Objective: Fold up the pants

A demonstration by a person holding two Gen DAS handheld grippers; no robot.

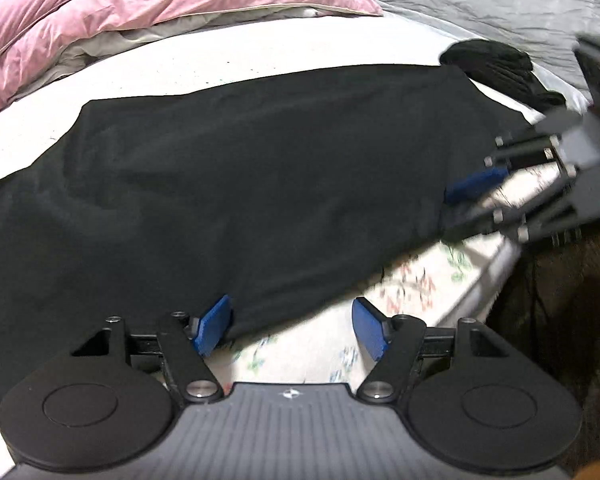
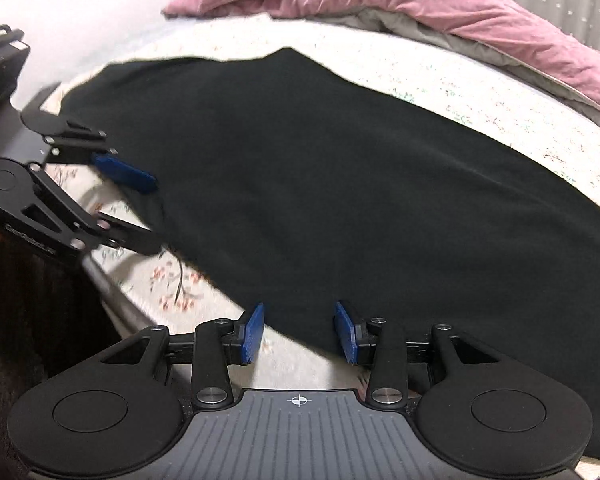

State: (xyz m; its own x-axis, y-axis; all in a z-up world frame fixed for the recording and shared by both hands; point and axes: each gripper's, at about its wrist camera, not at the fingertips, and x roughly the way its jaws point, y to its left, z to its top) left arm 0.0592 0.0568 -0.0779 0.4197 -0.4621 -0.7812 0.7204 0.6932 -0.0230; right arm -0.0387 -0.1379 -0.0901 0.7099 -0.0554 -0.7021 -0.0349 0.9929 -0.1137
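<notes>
Currently, a pink quilted duvet [image 1: 100, 12] is seen bunched far ahead and to the left of the left gripper [image 1: 292, 330], on a white flower-printed bed sheet [image 1: 300, 354]. Spread flat just ahead of that gripper lies the task's thing, a pair of black soft-fabric pants [image 1: 260, 168], stretched across the sheet from left to right. The left gripper's blue padded fingers [image 1: 212, 330] are held wide apart; the near hem of the pants is straddled, the left pad at the cloth's edge, the right pad over bare sheet, and nothing is pinched. Further right, a crumpled black garment [image 1: 496, 68] is seen beyond the pants' far corner, with a grey blanket [image 1: 480, 0] behind it. At the right end of the pants, the right gripper [image 2: 300, 332] is set with its blue pads [image 2: 346, 332] partly spread, the cloth's near edge lying between them without being pressed. Whether either pad actually touches the fabric cannot be told.
</notes>
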